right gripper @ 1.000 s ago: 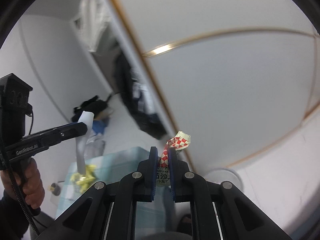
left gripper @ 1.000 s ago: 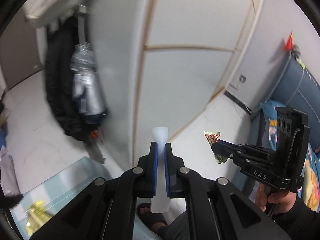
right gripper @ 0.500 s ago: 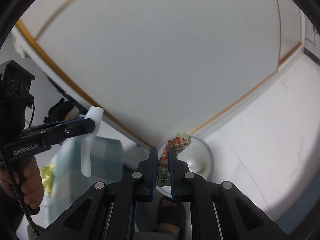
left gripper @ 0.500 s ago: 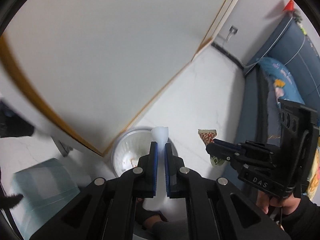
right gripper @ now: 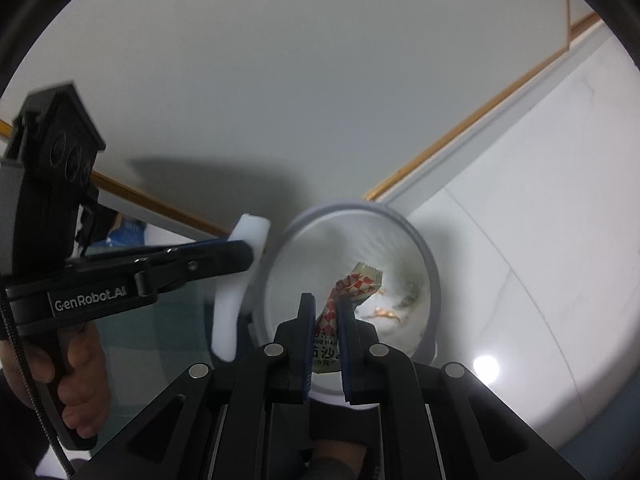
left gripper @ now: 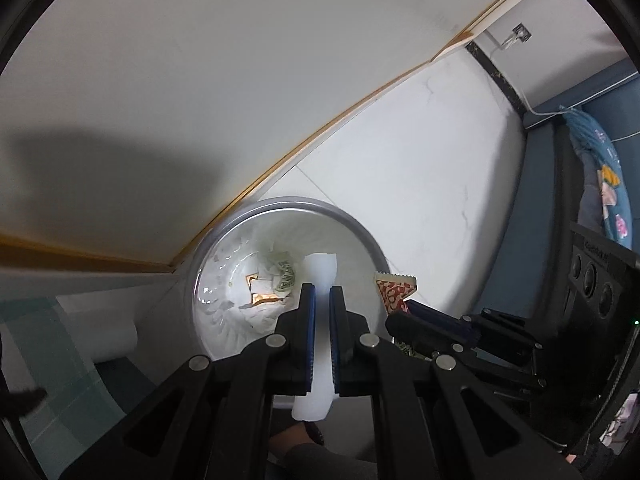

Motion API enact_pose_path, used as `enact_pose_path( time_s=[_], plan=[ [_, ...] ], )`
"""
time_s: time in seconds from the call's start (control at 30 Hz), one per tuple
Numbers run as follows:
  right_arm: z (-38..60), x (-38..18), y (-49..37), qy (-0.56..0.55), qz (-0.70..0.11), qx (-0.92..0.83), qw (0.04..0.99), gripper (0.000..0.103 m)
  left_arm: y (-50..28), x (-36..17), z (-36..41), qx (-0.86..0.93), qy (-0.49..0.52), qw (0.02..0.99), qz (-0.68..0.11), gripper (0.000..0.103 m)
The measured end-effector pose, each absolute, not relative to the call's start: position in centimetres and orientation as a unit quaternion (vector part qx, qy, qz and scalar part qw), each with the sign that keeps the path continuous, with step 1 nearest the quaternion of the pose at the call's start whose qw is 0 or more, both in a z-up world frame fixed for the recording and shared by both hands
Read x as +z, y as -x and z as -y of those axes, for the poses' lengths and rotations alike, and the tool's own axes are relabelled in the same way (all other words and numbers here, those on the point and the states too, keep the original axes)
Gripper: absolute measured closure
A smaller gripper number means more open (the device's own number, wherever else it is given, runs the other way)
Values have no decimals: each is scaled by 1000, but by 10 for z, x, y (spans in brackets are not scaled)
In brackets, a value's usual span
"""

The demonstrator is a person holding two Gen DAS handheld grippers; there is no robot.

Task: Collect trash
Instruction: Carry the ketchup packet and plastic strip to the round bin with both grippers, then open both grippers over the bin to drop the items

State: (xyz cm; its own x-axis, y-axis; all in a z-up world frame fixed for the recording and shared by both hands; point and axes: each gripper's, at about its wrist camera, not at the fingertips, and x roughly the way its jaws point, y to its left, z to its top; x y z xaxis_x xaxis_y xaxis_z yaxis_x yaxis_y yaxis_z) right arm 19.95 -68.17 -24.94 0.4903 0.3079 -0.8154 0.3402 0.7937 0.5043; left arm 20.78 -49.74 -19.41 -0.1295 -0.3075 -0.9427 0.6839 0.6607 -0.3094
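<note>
My left gripper [left gripper: 322,292] is shut on a white foam strip [left gripper: 323,270] and holds it over the round bin [left gripper: 362,232], which is lined with a white bag and has several wrappers at the bottom. My right gripper [right gripper: 325,300] is shut on a red-and-white checked wrapper [right gripper: 352,286] above the same bin [right gripper: 434,276]. In the right wrist view the left gripper [right gripper: 250,256] shows at the left with the foam strip [right gripper: 230,312] hanging beside the bin's rim. In the left wrist view the right gripper [left gripper: 394,320] holds the wrapper [left gripper: 394,290] at the bin's right rim.
The bin stands on a white tiled floor against a white cabinet panel [left gripper: 200,80] with a wooden edge. A teal-checked cloth [left gripper: 48,360] lies at the lower left. A blue sofa [left gripper: 600,184] stands at the right. A foot shows below the grippers.
Both grippers have tilted down and moved over the bin, which now fills the middle of both views. Each still holds its piece of trash.
</note>
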Motion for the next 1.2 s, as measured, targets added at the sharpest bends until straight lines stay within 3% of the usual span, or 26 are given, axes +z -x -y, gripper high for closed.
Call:
enact_pose_path(
  time_s=[0.13, 0.3, 0.47, 0.53, 0.87, 0.97, 1.17, 1.2],
  plan=[
    [692, -260, -206, -326, -512, -12, 795, 92, -208, -203, 501, -374, -160, 646, -646, 99],
    [698, -265, -209, -337, -519, -10, 786, 90, -218, -217, 495, -348, -159, 643, -663, 90],
    [705, -262, -198, -328, -518, -15, 790, 76, -220, -212, 496, -349, -153, 640, -667, 90],
    [706, -259, -193, -326, -513, -20, 793, 67, -218, -210, 495, -354, -162, 642, -661, 88],
    [715, -213, -165, -343, -474, -53, 809, 55, -205, -190, 491, -351, -183, 649, -650, 70],
    [714, -198, -163, -341, -464, -57, 816, 50, -202, -173, 483, -347, -189, 663, -636, 60],
    [714, -152, -151, -337, -432, -62, 835, 43, -193, -130, 453, -341, -171, 706, -597, 55],
    [712, -142, -149, -335, -425, -62, 838, 42, -191, -119, 445, -342, -162, 714, -589, 50]
  ],
)
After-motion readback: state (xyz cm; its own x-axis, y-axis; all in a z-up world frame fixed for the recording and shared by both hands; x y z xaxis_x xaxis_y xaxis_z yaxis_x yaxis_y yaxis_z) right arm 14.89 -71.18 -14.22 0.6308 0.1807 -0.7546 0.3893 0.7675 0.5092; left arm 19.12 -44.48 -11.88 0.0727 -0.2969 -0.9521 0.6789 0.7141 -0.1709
